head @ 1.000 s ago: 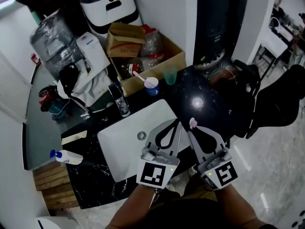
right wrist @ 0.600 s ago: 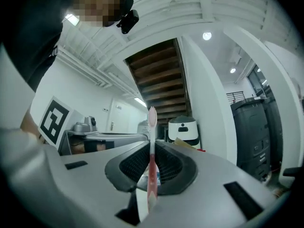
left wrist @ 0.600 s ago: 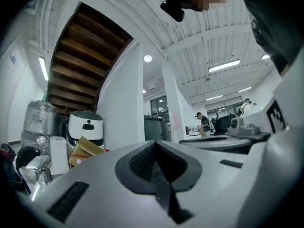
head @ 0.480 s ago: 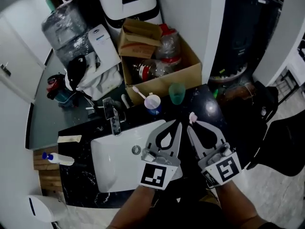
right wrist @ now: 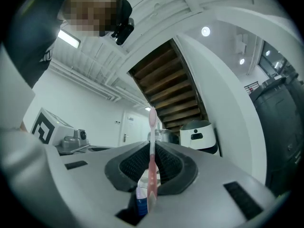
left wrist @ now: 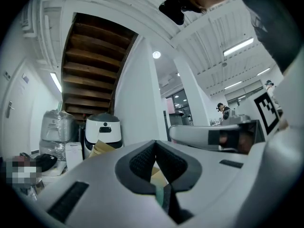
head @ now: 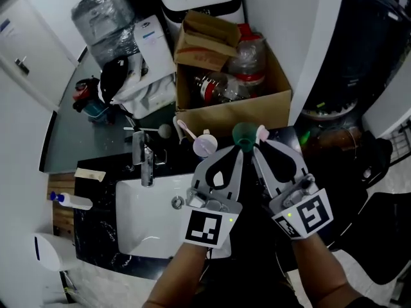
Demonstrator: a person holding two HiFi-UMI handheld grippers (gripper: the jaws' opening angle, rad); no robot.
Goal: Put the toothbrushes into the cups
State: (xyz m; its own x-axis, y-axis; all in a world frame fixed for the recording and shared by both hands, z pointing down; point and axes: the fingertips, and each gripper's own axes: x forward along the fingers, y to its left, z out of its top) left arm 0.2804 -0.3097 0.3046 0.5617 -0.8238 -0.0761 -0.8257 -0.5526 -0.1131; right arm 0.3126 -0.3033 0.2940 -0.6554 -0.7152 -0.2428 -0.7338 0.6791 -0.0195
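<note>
A pink toothbrush stands upright, clamped by its handle in the right gripper, with the bristle head poking out at 12 o'clock past the tips (in the right gripper view it runs straight up the middle). At about 10 o'clock from that head, just beside it, is a green cup, upright on the black counter with its rim partly hidden. At 9 o'clock from the green cup, near but apart, stands a pale cup. It holds a second toothbrush, which leans toward 10 o'clock.
</note>
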